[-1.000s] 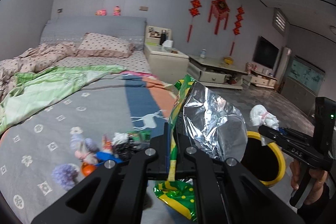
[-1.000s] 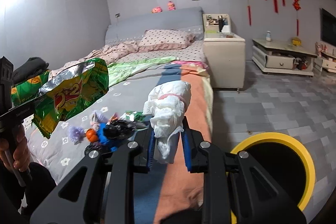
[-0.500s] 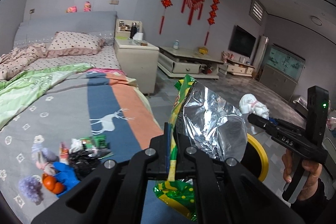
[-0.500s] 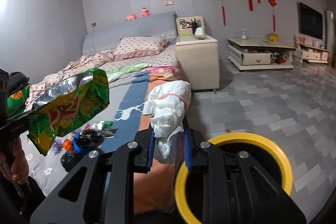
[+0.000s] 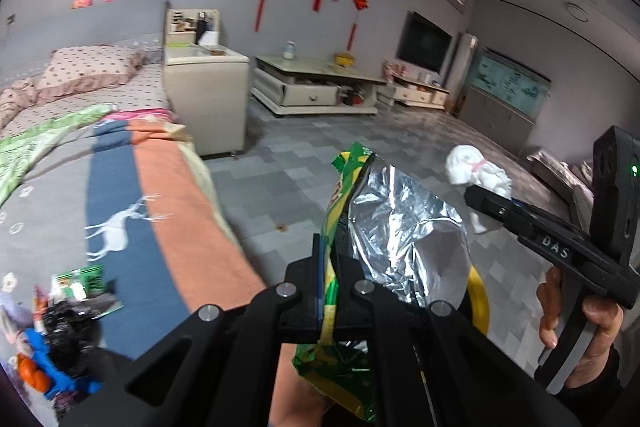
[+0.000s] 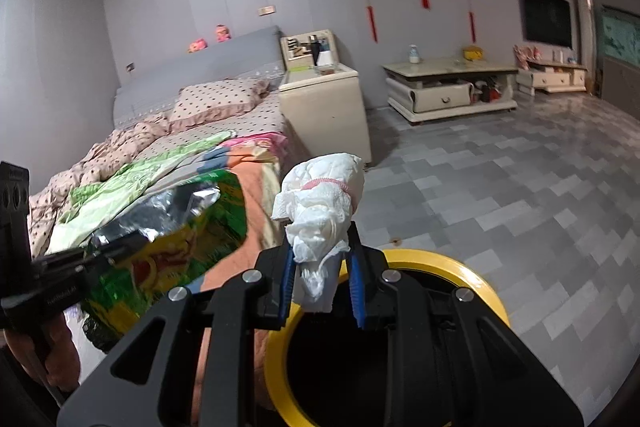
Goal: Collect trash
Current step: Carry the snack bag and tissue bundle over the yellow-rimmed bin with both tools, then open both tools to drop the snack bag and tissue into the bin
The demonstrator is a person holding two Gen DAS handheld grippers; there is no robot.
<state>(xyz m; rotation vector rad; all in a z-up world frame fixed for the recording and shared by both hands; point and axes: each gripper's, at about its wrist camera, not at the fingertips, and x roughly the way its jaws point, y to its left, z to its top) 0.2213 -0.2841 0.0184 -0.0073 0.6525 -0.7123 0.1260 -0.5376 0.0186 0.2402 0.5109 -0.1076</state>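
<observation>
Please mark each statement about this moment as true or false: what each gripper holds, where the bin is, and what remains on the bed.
1. The left gripper is shut on a green snack bag with a silver inside. True.
2. The right gripper is empty. False: it is shut on a crumpled white tissue wad with a pink band around it.
3. The yellow-rimmed bin stands on the floor beside the bed. True.
4. The tissue wad already lies inside the bin. False: it is between the right gripper's jaws, above the rim.
5. A pile of small items lies on the bed cover. True.
</observation>
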